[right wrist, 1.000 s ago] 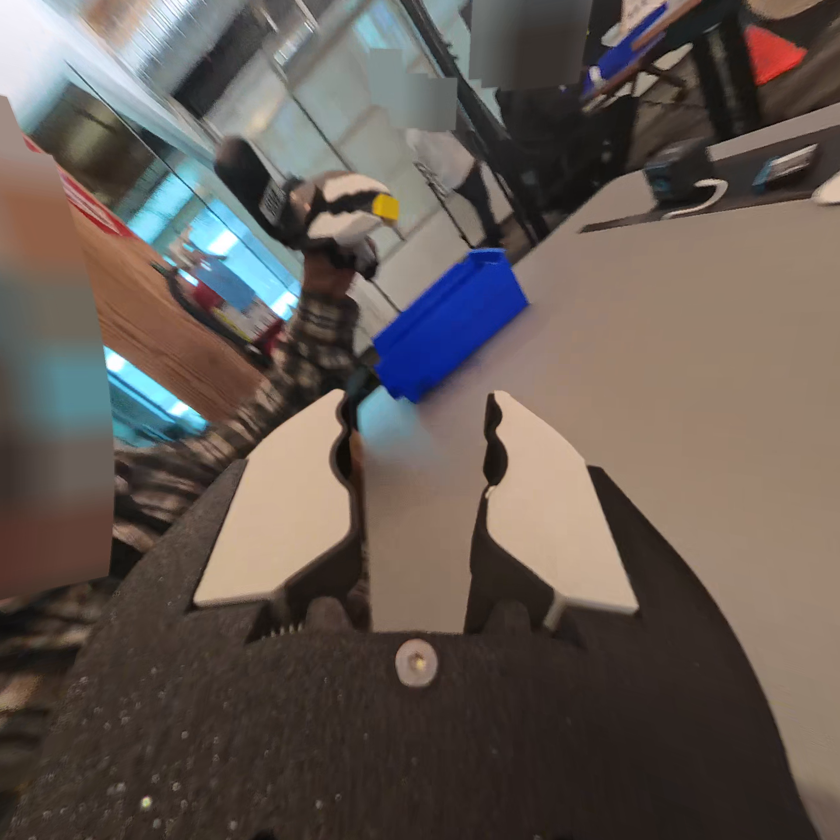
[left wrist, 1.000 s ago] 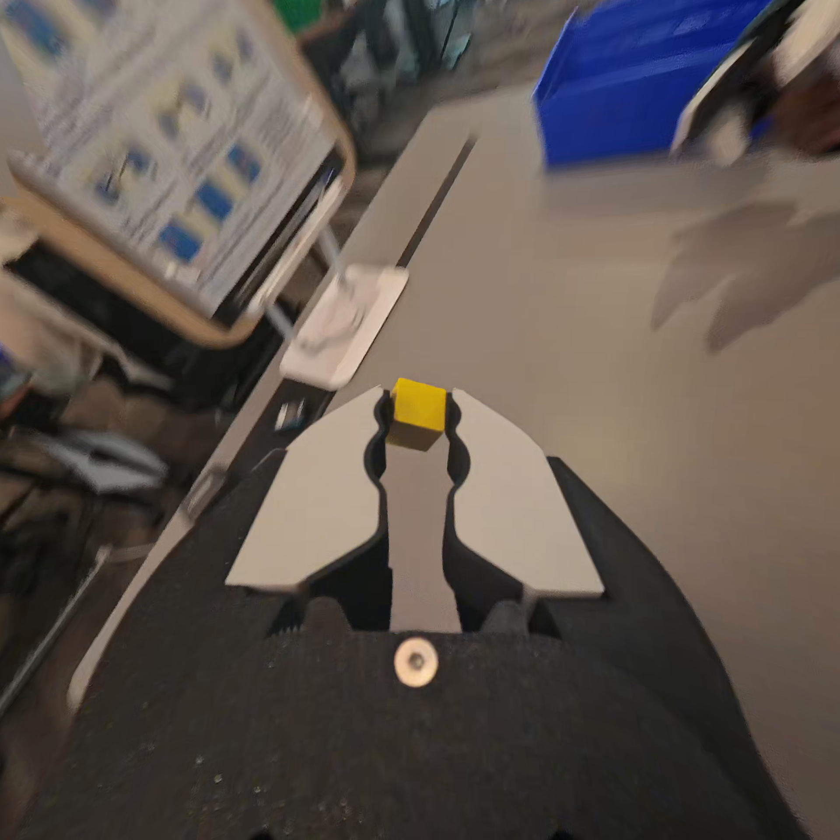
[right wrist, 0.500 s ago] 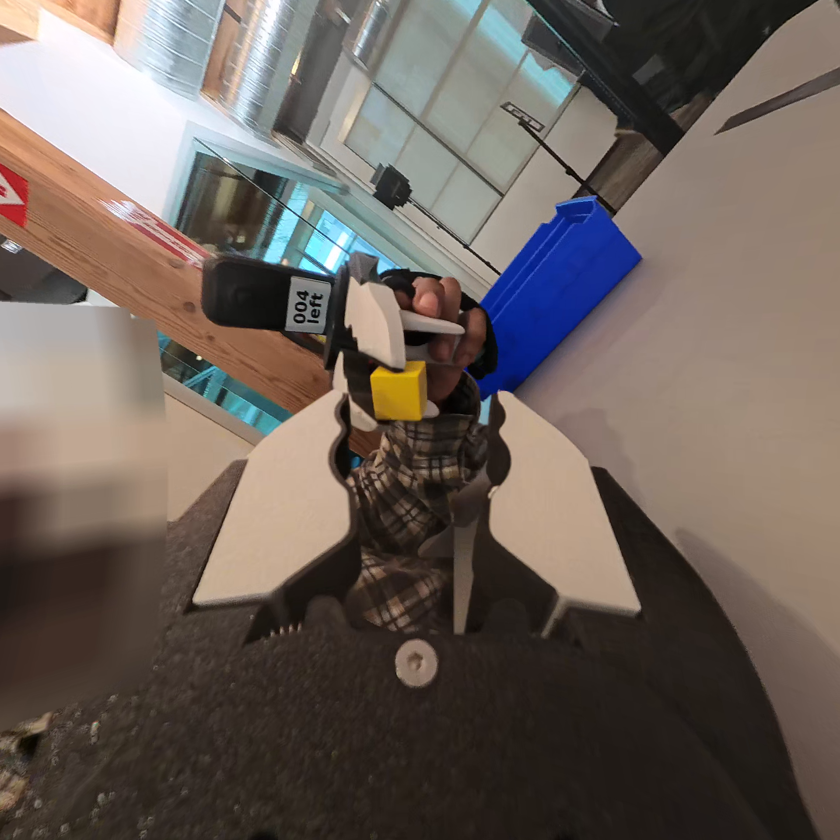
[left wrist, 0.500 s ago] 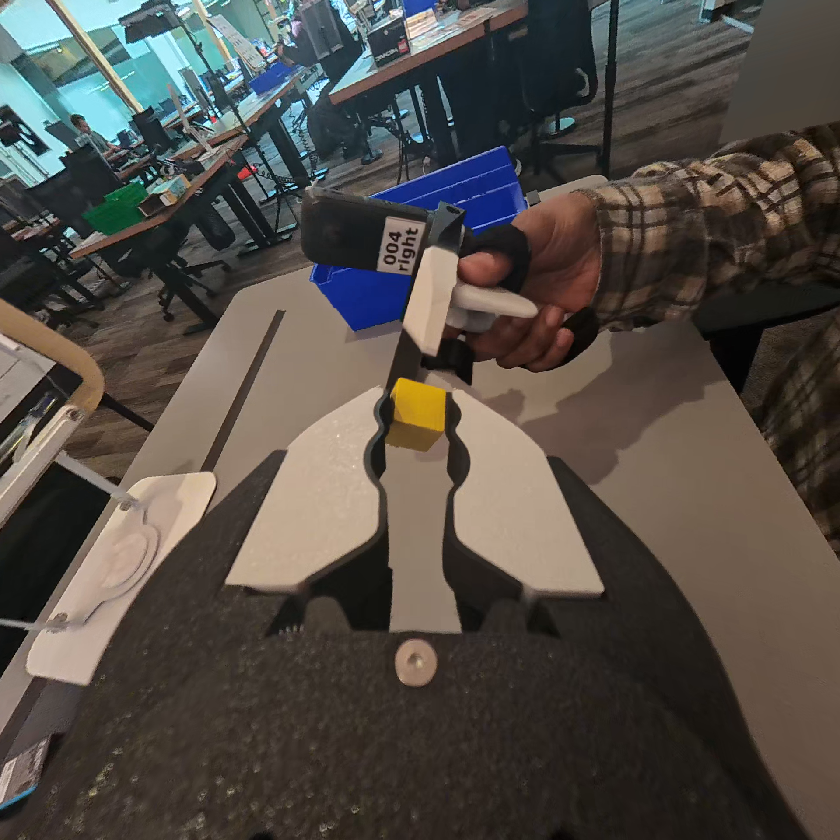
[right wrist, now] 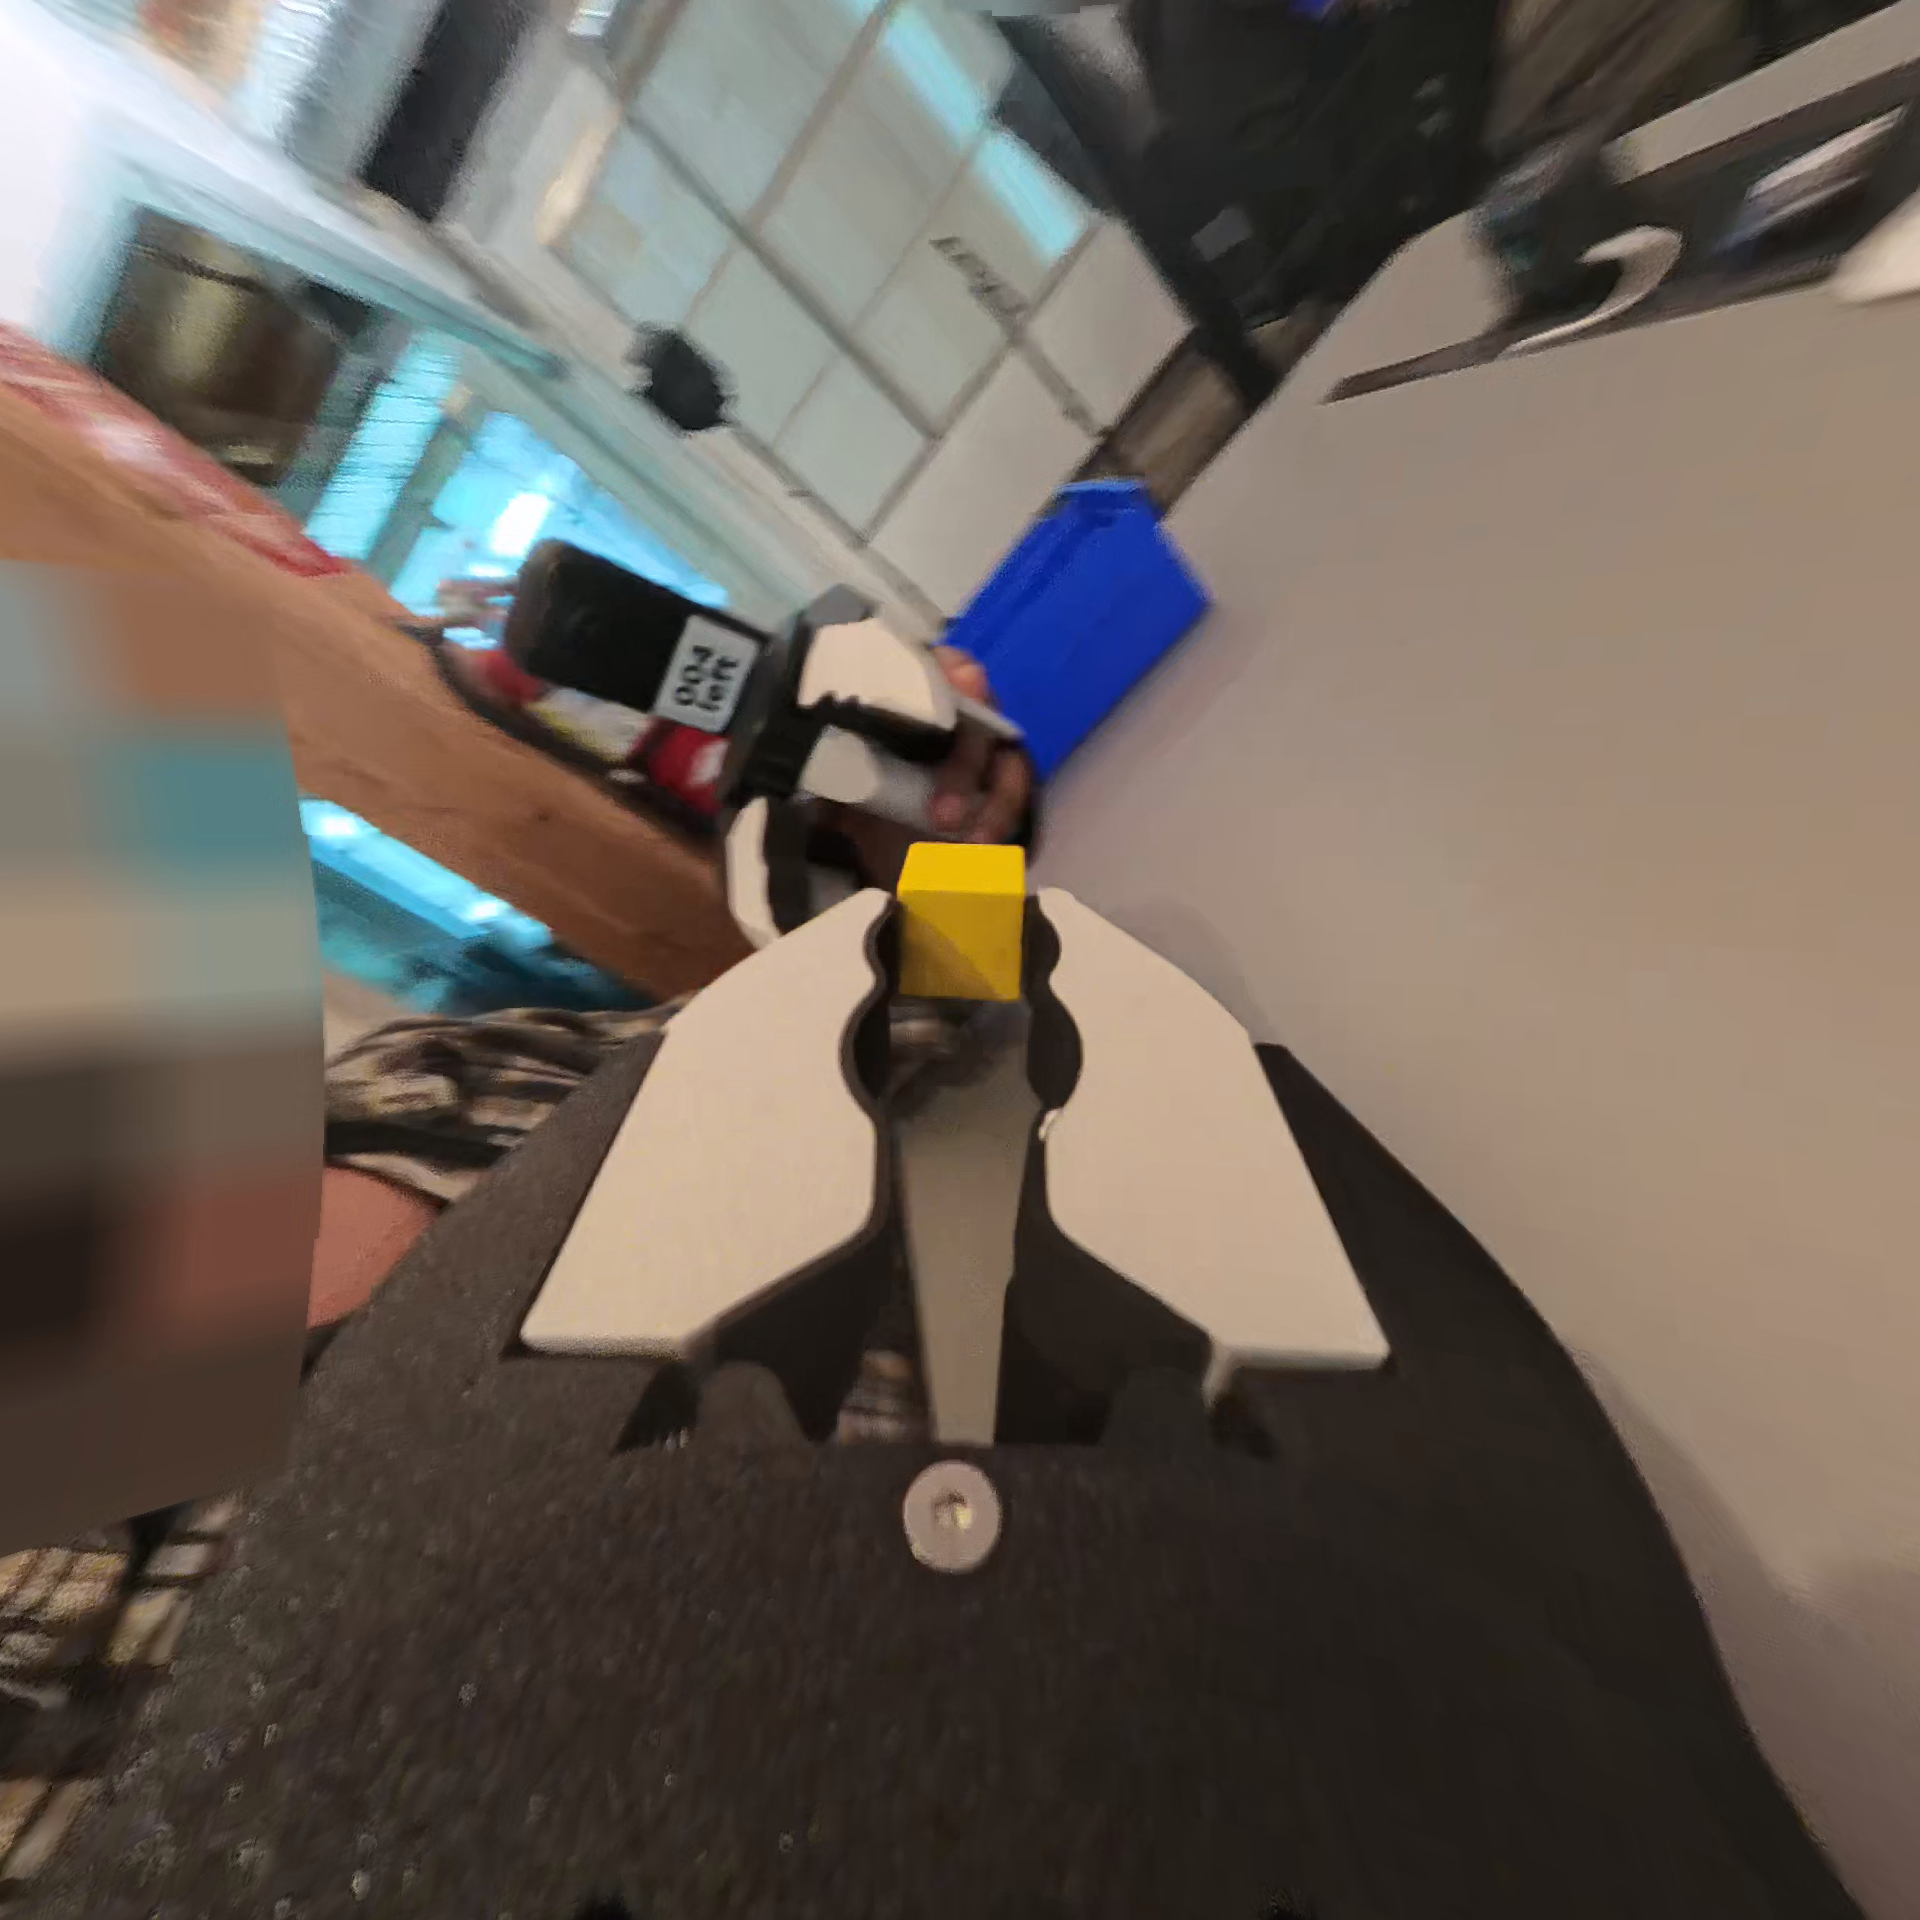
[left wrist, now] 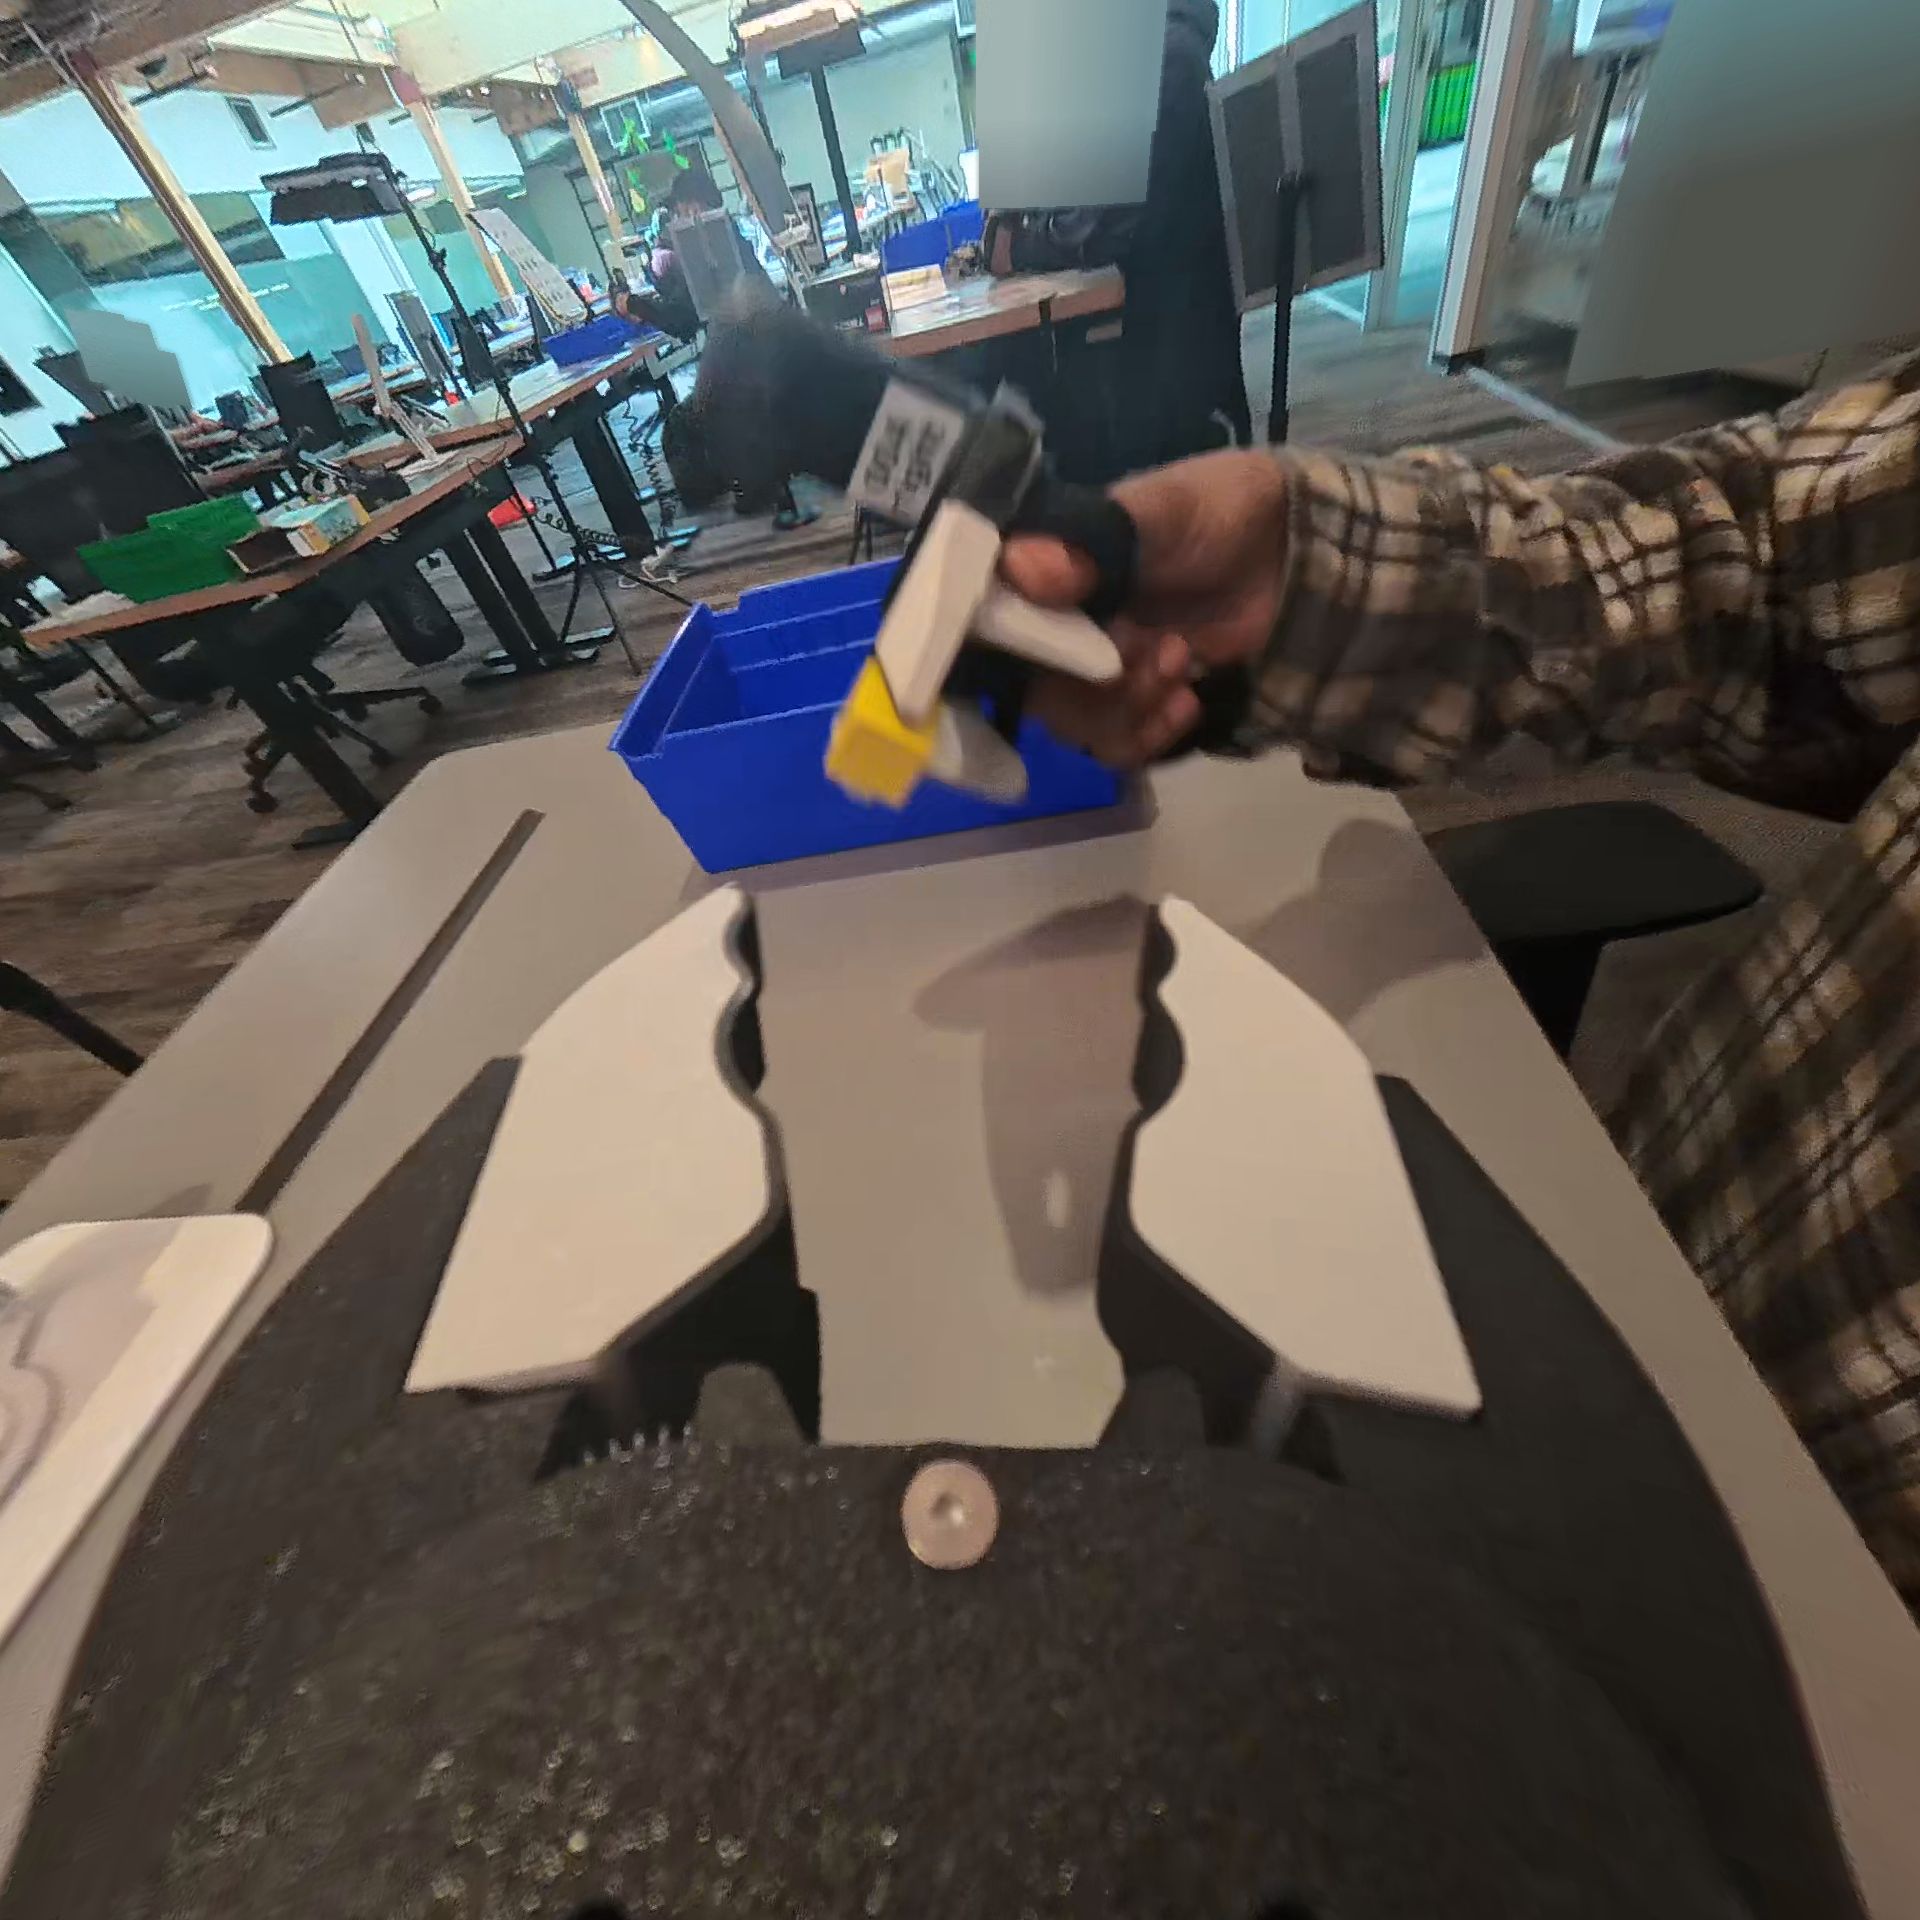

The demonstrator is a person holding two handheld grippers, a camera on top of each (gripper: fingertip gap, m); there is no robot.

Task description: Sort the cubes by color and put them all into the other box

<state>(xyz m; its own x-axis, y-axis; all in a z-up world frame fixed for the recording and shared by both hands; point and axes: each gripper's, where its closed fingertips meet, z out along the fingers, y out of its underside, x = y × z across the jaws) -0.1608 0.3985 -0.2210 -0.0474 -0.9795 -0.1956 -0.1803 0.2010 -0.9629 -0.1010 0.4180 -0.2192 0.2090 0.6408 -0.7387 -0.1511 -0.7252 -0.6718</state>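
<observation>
The right gripper (right wrist: pixel 961 920) is clamped on the yellow cube (right wrist: pixel 961 925), carried in the air at its fingertips. The left gripper (left wrist: pixel 951 945) stands with fingers apart and empty, above the grey table (left wrist: pixel 1039 1091). Ahead of both tools, at the table's far edge, sits the blue box (left wrist: pixel 790 800); motion blur hides whether any cubes lie inside it. Step in hand, by judgement: transport of one cube toward the box. The next move calls for bringing the right gripper over the proper compartment, then parting its fingers to drop the cube.
</observation>
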